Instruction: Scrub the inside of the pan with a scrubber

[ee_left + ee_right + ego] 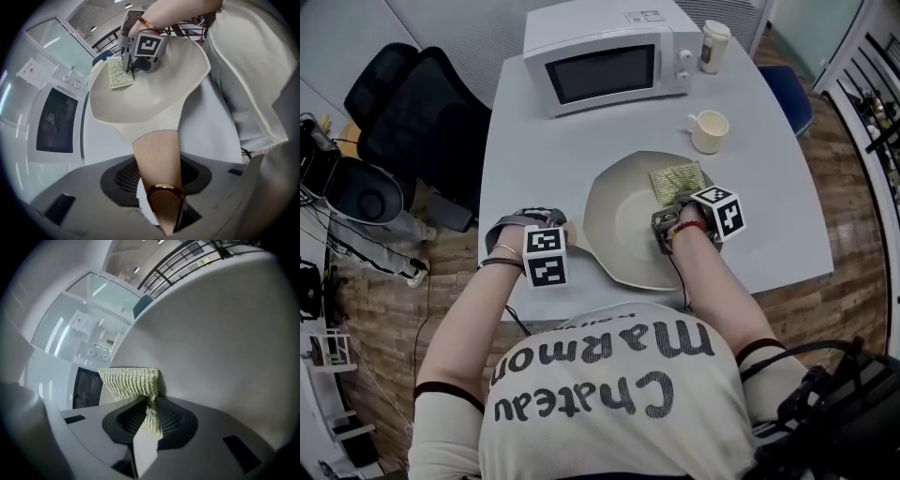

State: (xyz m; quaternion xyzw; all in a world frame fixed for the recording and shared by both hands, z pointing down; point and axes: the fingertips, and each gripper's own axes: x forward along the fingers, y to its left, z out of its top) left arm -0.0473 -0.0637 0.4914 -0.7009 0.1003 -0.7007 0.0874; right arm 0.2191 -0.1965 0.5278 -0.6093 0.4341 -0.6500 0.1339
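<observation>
Pan (623, 230) holds scrubber (677, 180) at its 1 o'clock rim. Right gripper (668, 214) pinches the scrubber's edge. Left gripper (564, 239) clamps pan handle (159, 173) at 9 o'clock; handle tip hidden between jaws.

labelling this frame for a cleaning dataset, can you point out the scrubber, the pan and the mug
scrubber (677, 180), head view, middle of the yellow-green mesh pad.
pan (619, 230), head view, bare inner floor near its middle.
mug (710, 141), head view, cream side wall below the rim.
</observation>
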